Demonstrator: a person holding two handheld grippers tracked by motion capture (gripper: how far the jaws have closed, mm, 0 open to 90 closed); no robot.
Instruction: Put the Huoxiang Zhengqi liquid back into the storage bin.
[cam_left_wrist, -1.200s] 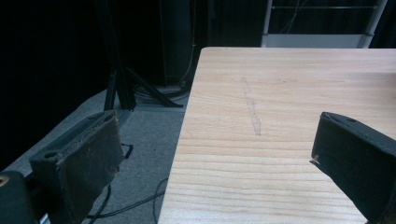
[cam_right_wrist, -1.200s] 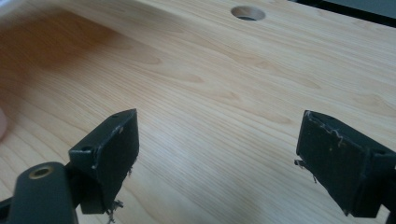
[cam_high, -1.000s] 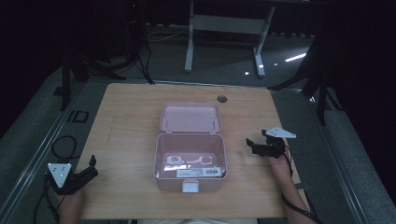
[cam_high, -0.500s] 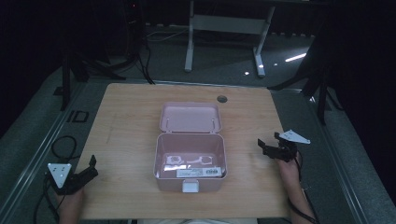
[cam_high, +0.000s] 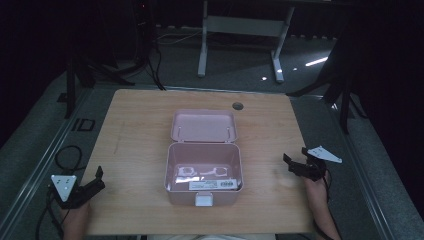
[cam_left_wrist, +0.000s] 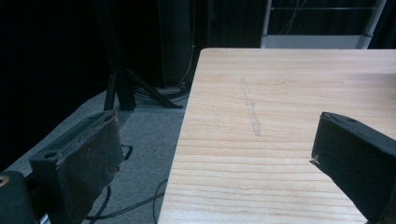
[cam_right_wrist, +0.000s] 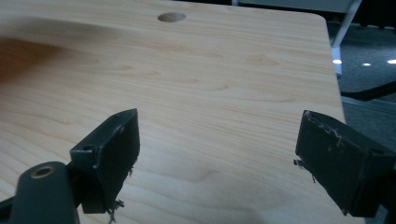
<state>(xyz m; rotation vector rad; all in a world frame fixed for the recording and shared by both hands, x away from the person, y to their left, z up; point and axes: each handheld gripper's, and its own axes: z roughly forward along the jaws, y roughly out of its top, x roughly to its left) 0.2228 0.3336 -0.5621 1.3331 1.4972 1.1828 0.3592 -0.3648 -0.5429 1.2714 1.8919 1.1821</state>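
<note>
Pink box (cam_high: 204, 172) opens upward, lid rearward.

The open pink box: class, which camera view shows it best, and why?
The high view: the open pink box sits mid-table, lid back, with its contents visible. The left gripper view looks over the table's left edge and the right gripper view over bare wood toward a grommet hole.

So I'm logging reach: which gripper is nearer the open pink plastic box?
Right. The right gripper sits just off the open pink plastic box's right wall; the left gripper waits farther off, near the table's front-left corner.
</note>
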